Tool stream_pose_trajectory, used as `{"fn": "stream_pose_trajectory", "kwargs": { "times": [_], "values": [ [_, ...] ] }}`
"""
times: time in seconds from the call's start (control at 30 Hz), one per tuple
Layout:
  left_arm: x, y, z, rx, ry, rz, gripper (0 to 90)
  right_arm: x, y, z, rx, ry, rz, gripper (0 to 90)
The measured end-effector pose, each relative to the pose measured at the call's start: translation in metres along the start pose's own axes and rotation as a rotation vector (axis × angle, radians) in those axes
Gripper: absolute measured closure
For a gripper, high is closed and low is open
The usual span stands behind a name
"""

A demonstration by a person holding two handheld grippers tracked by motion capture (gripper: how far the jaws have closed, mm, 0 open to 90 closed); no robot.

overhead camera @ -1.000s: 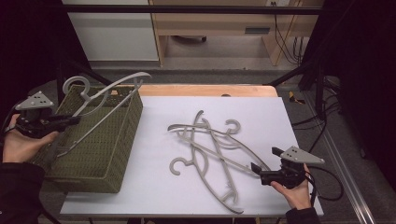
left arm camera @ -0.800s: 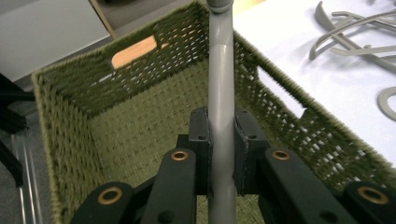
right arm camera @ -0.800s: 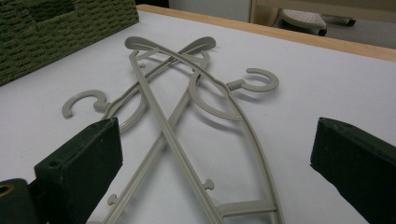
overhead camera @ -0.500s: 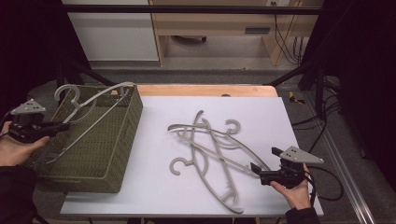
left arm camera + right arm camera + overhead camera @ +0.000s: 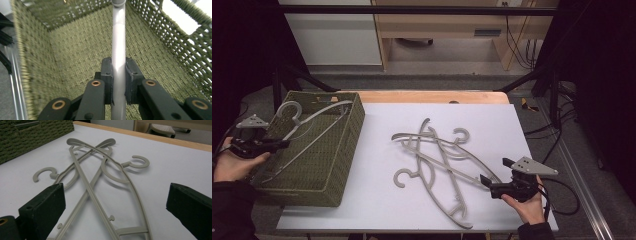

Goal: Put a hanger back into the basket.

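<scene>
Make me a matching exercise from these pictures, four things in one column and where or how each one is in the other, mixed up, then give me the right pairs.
1. left gripper
2. right gripper
3. green woven basket
4. two crossed hangers

A. lying on the white table top
B. open, holding nothing
C. at the table's left end
D. shut on a grey hanger

Pairs: 1-D, 2-B, 3-C, 4-A

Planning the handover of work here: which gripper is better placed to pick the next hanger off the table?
The right gripper: open, beside the crossed hangers. The left gripper is shut on a hanger over the basket.
</scene>
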State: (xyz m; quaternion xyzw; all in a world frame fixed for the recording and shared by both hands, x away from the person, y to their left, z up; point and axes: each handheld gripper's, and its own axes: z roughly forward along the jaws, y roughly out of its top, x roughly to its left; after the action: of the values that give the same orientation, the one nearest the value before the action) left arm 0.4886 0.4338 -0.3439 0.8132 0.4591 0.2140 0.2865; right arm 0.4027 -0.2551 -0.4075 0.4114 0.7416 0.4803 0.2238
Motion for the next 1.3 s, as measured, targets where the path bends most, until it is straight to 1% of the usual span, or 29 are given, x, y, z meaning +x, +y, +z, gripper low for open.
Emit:
{"fn": "stream_pose_trajectory", "kwargs": {
  "times": [0.03,0.07,0.1,0.13,0.2,0.23,0.3,0.37,0.43,0.5,0.53,0.57,0.6,0.67,0.7,0.8,0.87,0.93,1.0,1.07,1.1,1.13,1.17,1.23,1.3],
  "values": [
    [0.000,0.000,0.003,0.011,-0.001,0.006,79.0,0.000,0.000,0.000,0.001,-0.002,-0.002,2.6],
    [-0.001,0.000,0.006,0.019,-0.009,-0.005,78.9,0.000,0.000,0.000,0.000,-0.003,0.001,2.6],
    [-0.001,0.000,0.006,0.019,-0.009,-0.005,78.9,0.000,0.000,0.000,0.002,-0.003,-0.003,2.6],
    [-0.002,0.000,0.013,0.038,-0.011,-0.015,78.9,0.000,0.000,0.000,0.000,-0.002,0.000,2.6],
    [-0.002,-0.001,0.018,0.051,-0.014,-0.023,78.6,0.000,0.000,0.000,0.000,-0.005,0.002,2.6],
    [-0.002,-0.002,0.020,0.054,-0.006,-0.028,78.3,0.000,0.000,0.000,0.001,-0.002,0.001,2.6],
    [-0.001,-0.003,0.025,0.072,-0.020,-0.060,77.7,0.000,0.000,0.000,0.002,-0.002,0.001,2.6],
    [-0.001,-0.004,0.028,0.105,0.011,-0.076,77.0,0.000,0.000,0.000,0.002,-0.006,0.001,2.6],
    [0.000,-0.008,0.032,0.114,0.023,-0.091,76.4,0.000,0.000,0.000,0.004,-0.004,-0.003,2.6],
    [0.002,-0.012,0.033,0.112,0.046,-0.108,75.9,0.000,0.000,0.000,0.005,-0.004,-0.004,2.6],
    [0.004,-0.014,0.033,0.111,0.049,-0.121,75.5,0.000,0.000,0.000,0.005,-0.003,-0.006,2.6],
    [0.006,-0.016,0.032,0.103,0.063,-0.121,74.9,0.000,0.000,0.000,0.006,-0.003,-0.005,2.5],
    [0.007,-0.017,0.030,0.098,0.069,-0.133,73.6,0.000,0.000,0.000,0.007,-0.004,-0.006,2.5],
    [0.010,-0.020,0.027,0.093,0.074,-0.143,72.4,0.000,0.000,0.001,0.007,-0.005,-0.005,2.5],
    [0.011,-0.021,0.024,0.097,0.072,-0.139,72.3,0.000,0.001,0.001,0.007,-0.005,-0.006,2.5],
    [0.010,-0.023,0.019,0.076,0.091,-0.139,70.9,0.000,0.001,0.001,0.008,-0.006,-0.005,2.5],
    [0.008,-0.023,0.015,0.061,0.096,-0.129,69.2,0.000,0.002,0.001,0.006,-0.007,-0.007,2.5],
    [0.005,-0.022,0.013,0.060,0.093,-0.118,69.7,0.000,0.003,0.000,0.003,-0.006,-0.009,2.5],
    [0.003,-0.021,0.012,0.074,0.106,-0.104,68.1,0.000,0.004,0.000,-0.002,-0.004,-0.011,2.5],
    [0.002,-0.021,0.010,0.064,0.106,-0.104,67.5,0.001,0.005,0.000,-0.001,-0.005,-0.012,2.5],
    [0.001,-0.021,0.008,0.049,0.109,-0.110,67.4,0.001,0.005,0.000,-0.001,-0.004,-0.015,2.5],
    [0.000,-0.020,0.006,0.031,0.103,-0.111,66.9,0.001,0.006,-0.001,-0.001,-0.005,-0.015,2.5],
    [-0.002,-0.020,0.005,-0.009,0.094,-0.132,65.8,0.001,0.006,-0.001,-0.004,-0.004,-0.013,2.6],
    [-0.009,-0.018,-0.002,-0.055,0.081,-0.116,62.4,0.000,0.006,-0.001,-0.006,-0.007,-0.011,2.7],
    [-0.021,-0.015,-0.008,-0.105,0.062,-0.095,57.6,-0.001,0.008,-0.002,-0.008,-0.008,-0.011,2.9]
  ]
}}
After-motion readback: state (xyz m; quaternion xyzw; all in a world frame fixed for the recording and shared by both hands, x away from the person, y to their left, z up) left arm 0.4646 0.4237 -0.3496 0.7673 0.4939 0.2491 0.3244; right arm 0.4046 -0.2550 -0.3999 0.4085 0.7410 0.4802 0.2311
